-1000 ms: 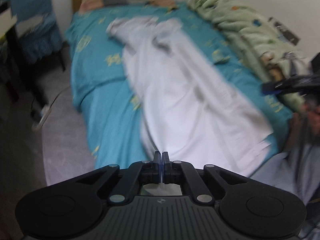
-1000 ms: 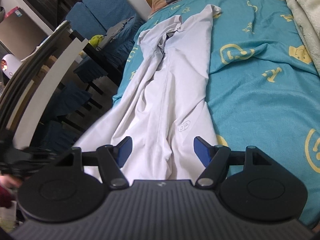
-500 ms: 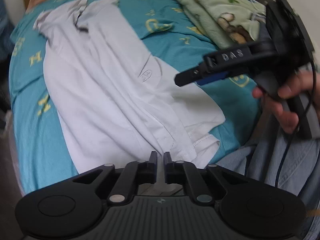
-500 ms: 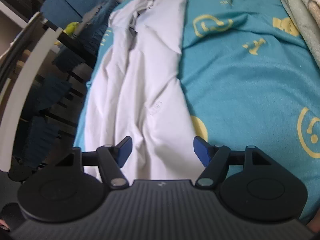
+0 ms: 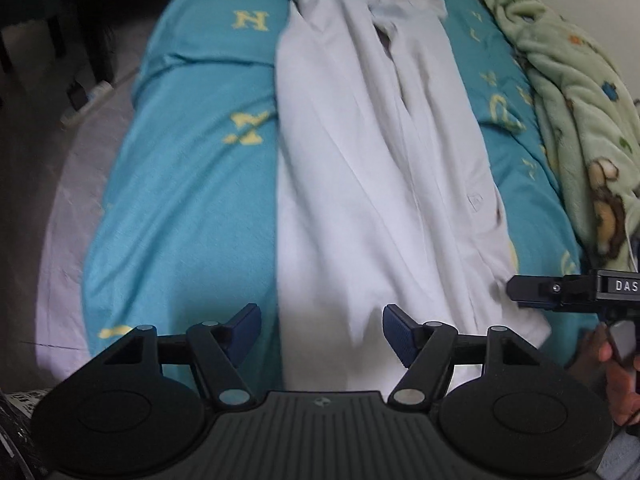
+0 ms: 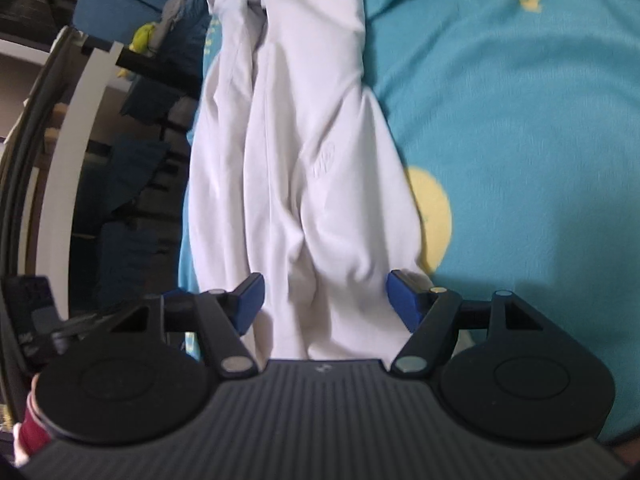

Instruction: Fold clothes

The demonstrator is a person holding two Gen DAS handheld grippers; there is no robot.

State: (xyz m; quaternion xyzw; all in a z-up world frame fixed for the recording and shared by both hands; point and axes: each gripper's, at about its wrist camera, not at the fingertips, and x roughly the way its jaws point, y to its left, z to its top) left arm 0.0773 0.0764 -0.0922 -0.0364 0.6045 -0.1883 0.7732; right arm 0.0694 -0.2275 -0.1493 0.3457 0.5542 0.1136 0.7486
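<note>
The bed runs from 6 to 12 o'clock in both views, and the white shirt lies lengthwise along it, its near end now right under both grippers. A second ago the left gripper was pressed shut higher up; it has since dropped to that end and its jaws are opening, cloth below them but unpinched. The right gripper, spread as before, straddles the shirt's 6 o'clock end, so a two-handed grab for the fold looks imminent.

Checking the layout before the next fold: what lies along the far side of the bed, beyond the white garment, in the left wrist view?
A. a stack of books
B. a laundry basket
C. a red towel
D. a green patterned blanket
D: a green patterned blanket lies bunched beyond the white garment.
</note>
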